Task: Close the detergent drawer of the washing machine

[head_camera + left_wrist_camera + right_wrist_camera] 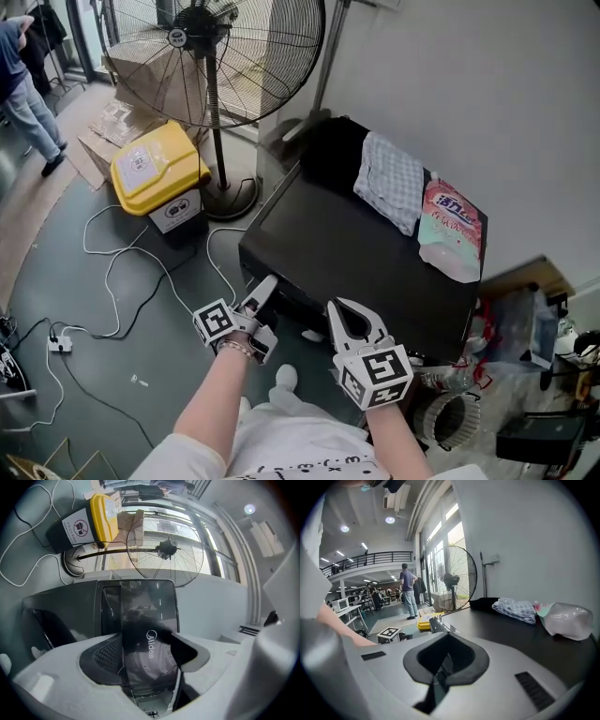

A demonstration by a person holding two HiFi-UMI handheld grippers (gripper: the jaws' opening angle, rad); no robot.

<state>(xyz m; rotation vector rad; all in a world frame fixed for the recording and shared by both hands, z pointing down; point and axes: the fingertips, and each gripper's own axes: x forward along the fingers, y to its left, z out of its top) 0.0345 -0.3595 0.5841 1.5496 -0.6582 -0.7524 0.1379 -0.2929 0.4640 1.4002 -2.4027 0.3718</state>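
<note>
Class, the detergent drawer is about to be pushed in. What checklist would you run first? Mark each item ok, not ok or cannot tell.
1. Left gripper on the detergent drawer: ok, the drawer front sits between its jaws.
2. How far the drawer stands out of the washing machine: cannot tell.
3. Right gripper out of the way: ok, jaws together, empty, apart from the left gripper.
4. Cloth and detergent pouch clear of the front edge: ok, both lie at the back of the top.
5. Slot behind the drawer free: cannot tell, hidden.
</note>
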